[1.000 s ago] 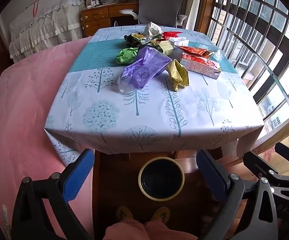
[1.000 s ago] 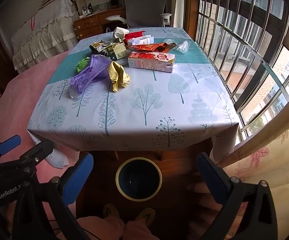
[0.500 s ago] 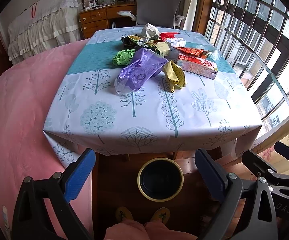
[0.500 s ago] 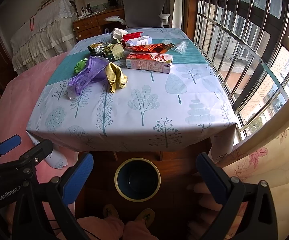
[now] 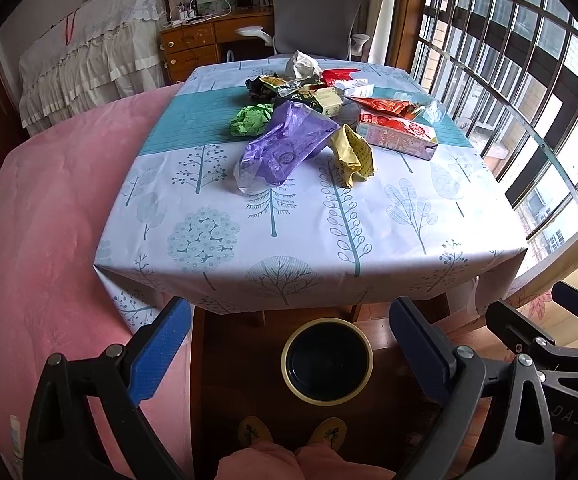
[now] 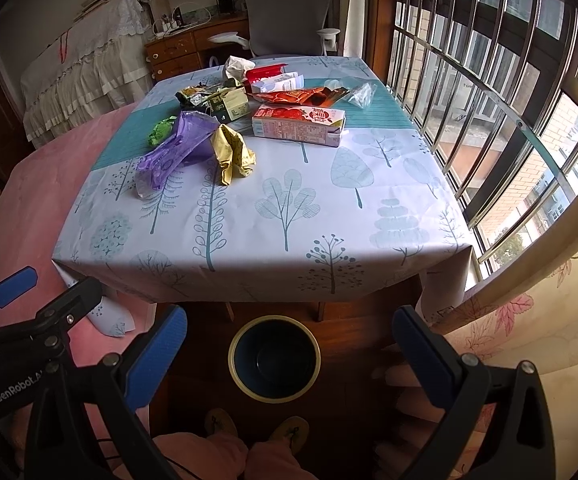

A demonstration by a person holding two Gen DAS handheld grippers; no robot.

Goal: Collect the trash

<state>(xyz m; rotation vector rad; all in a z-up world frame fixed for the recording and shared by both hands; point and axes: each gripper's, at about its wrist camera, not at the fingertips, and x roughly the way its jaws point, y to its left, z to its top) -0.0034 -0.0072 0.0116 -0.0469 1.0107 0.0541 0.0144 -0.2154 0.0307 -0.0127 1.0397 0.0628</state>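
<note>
A heap of trash lies at the far middle of the table (image 5: 305,240): a purple plastic bag (image 5: 285,148), a yellow wrapper (image 5: 353,156), a green crumpled wrapper (image 5: 251,120), a red and white carton (image 5: 397,134) and several more packets behind. The carton (image 6: 299,124) and purple bag (image 6: 177,148) also show in the right wrist view. A dark bin with a yellow rim (image 5: 327,360) stands on the floor by the table's near edge. My left gripper (image 5: 289,344) and right gripper (image 6: 289,348) are open and empty, held above the bin (image 6: 275,358), short of the table.
A pink bed cover (image 5: 41,220) borders the table on the left. A barred window (image 5: 529,92) runs along the right. A grey chair (image 5: 313,20) and a wooden desk (image 5: 193,44) stand behind the table. The person's slippers (image 5: 293,432) are below.
Both grippers have shifted slightly, so the table sits a little differently in view. Nothing on the table has moved. Both stay open.
</note>
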